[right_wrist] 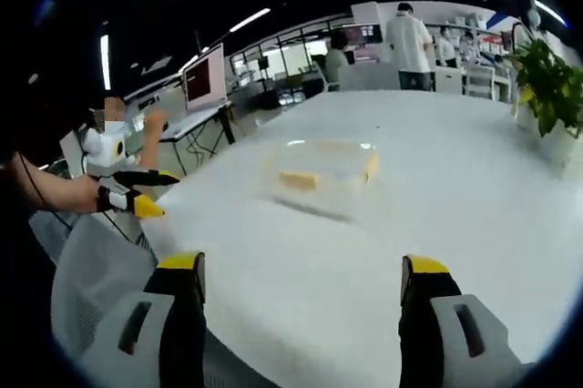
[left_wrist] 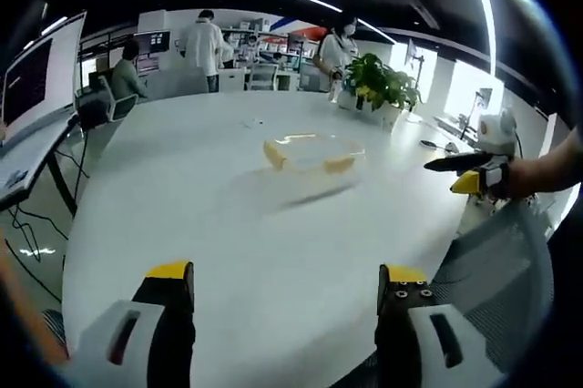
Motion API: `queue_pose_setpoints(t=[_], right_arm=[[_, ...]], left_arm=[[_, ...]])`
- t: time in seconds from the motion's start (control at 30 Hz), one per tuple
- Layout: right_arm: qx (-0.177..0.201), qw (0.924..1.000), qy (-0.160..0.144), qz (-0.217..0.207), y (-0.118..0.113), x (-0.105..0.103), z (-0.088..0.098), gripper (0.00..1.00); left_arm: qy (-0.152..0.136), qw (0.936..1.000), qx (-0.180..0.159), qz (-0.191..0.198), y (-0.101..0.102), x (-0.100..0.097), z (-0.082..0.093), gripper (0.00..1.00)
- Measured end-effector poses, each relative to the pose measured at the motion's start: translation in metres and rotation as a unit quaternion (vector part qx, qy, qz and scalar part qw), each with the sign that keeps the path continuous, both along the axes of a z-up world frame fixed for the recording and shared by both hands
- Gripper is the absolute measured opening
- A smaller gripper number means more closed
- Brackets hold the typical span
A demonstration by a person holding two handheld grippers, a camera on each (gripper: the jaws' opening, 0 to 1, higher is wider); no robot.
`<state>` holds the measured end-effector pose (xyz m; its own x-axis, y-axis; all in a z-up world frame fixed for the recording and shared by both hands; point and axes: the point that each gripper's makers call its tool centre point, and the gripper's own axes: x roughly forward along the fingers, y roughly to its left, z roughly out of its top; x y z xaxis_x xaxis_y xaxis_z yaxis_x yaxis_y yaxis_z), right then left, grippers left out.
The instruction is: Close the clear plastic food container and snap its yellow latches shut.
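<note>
Left gripper [left_wrist: 284, 283] and right gripper [right_wrist: 302, 277] are both held with jaws spread wide — nothing gripped, nothing touched. The clear food container [left_wrist: 314, 153] with yellow latches [left_wrist: 274, 154] sits mid-table [left_wrist: 182, 188], well ahead of both. No legible writing.

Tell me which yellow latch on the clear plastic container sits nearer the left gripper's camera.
In the left gripper view, the yellow latch on the clear plastic food container's right end sits lower, so nearer; the other yellow latch lies further back.
</note>
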<state>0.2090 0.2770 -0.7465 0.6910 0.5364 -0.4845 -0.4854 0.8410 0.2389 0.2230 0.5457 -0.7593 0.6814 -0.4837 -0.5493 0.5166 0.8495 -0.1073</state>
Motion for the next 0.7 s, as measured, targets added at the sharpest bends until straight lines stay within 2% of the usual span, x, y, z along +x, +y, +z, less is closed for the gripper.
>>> queue_pose_setpoints(t=[0.13, 0.23, 0.3, 0.33, 0.5, 0.7], right_arm=[[0.003, 1.0000, -0.005, -0.006, -0.001, 0.002, 0.002, 0.86], [-0.001, 0.9999, -0.009, -0.009, 0.001, 0.002, 0.001, 0.86], [-0.015, 0.9996, -0.022, -0.001, 0.005, 0.001, 0.001, 0.88], [-0.029, 0.9990, -0.032, 0.008, 0.007, 0.002, 0.000, 0.88], [-0.034, 0.9984, -0.030, 0.035, 0.018, -0.004, -0.004, 0.90], [-0.030, 0.9984, -0.030, 0.038, 0.021, -0.005, -0.004, 0.93]], left_arm=[[0.001, 0.9999, -0.014, 0.007, 0.000, 0.000, 0.002, 0.79], [-0.009, 0.9997, -0.014, 0.018, 0.004, 0.002, 0.002, 0.78], [-0.009, 0.9990, -0.027, 0.033, 0.007, 0.004, 0.000, 0.78], [-0.003, 0.9992, -0.025, 0.032, 0.006, 0.003, -0.003, 0.78], [0.012, 0.9996, -0.019, 0.015, -0.001, -0.003, -0.010, 0.79], [0.008, 0.9999, -0.012, 0.002, -0.005, -0.005, -0.010, 0.79]])
